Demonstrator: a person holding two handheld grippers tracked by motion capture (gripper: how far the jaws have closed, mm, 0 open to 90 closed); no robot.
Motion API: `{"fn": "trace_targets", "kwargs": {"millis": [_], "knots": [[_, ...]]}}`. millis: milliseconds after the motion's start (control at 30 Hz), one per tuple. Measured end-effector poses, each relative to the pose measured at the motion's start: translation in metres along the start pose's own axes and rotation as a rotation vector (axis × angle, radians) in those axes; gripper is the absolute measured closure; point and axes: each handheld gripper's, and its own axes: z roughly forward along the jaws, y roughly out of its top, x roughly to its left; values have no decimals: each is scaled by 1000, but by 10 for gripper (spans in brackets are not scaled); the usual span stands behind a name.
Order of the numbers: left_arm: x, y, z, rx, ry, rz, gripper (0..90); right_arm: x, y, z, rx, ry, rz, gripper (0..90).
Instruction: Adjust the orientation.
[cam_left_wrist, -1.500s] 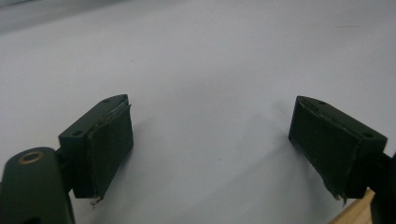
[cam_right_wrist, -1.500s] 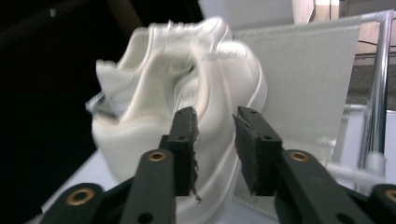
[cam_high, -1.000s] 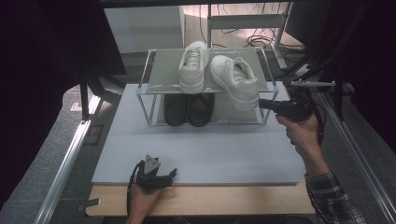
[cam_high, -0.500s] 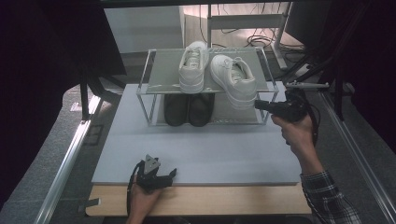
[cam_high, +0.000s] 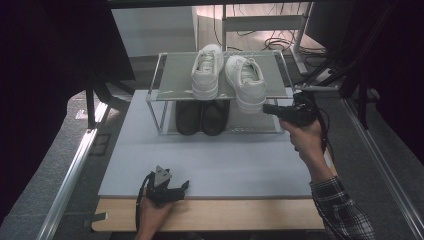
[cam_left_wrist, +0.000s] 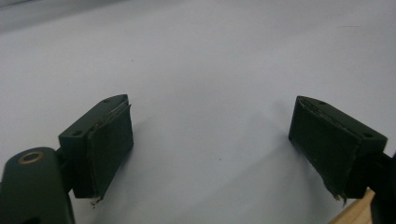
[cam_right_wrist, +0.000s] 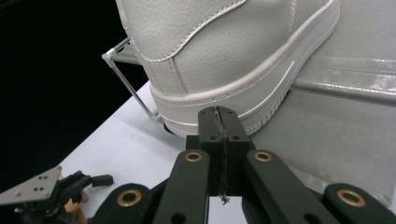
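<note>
My right gripper (cam_high: 267, 108) at heel of right white shoe (cam_high: 245, 82) on top shelf of rack (cam_high: 172, 82) — jaws pressed together, nothing between them, tips just short of sole edge (cam_right_wrist: 224, 100). Shoe overhangs shelf front, angled; its mate (cam_high: 206, 71) sits straighter beside it. Step in hand, by my reading: nudging heel to square shoe up. Next move calls for gentle level push, not grab. My left gripper (cam_high: 165, 187) rests on mat (cam_high: 225, 160) near table edge — jaws wide apart, empty.
</note>
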Motion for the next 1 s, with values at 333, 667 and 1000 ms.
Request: {"fn": "trace_targets", "kwargs": {"millis": [333, 667, 1000], "knots": [[0, 0, 0, 0, 0, 0, 133, 2, 4, 16, -7, 10, 11, 893], [0, 0, 0, 0, 0, 0, 133, 7, 9, 33, -2, -6, 4, 894], [0, 0, 0, -2, -1, -2, 133, 15, 13, 53, -5, -20, 0, 894]]}}
